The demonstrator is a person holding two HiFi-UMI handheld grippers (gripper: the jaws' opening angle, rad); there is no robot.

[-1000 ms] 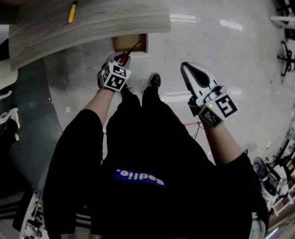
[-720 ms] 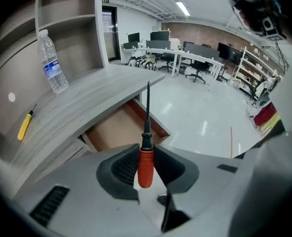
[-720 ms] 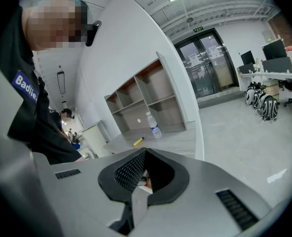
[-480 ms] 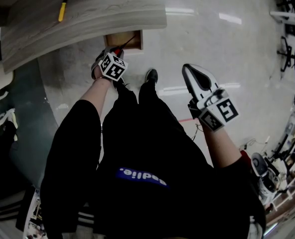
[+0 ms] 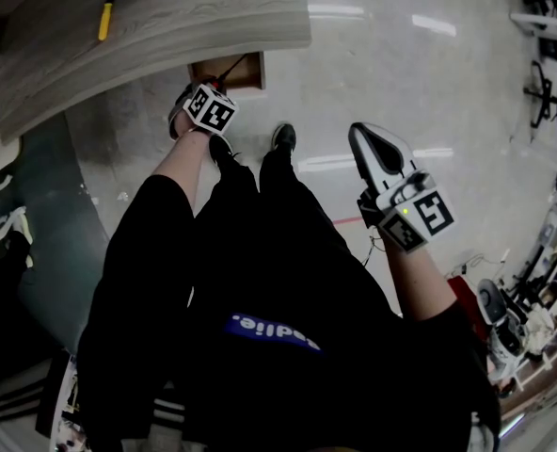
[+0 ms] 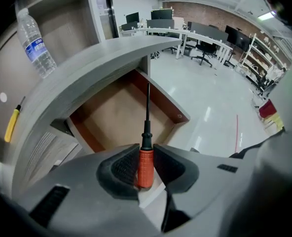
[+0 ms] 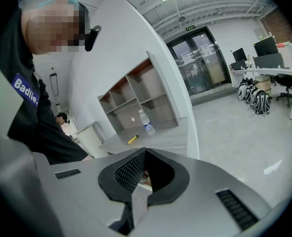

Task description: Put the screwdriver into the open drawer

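Observation:
A screwdriver (image 6: 145, 164) with a red handle and a thin black shaft is clamped between the pads of my left gripper (image 6: 146, 151). Its shaft points steeply down over the open wooden drawer (image 6: 111, 115), which sticks out from under the grey tabletop (image 6: 82, 75). In the head view the left gripper (image 5: 218, 92) hangs at the drawer's (image 5: 250, 72) front edge, and the shaft reaches over its inside. My right gripper (image 5: 358, 132) is held out over the floor to the right, its jaws together with nothing in them (image 7: 145, 155).
A yellow-handled tool (image 5: 104, 19) lies on the curved grey table (image 5: 166, 22), and a water bottle (image 6: 35, 41) stands near it. My shoes (image 5: 283, 137) are just in front of the drawer. Shelving (image 7: 136, 100) stands behind the table. Office desks and chairs (image 6: 205, 38) lie far off.
My left gripper has sunk toward the drawer with the screwdriver, tilting more steeply downward. The right gripper has barely shifted.

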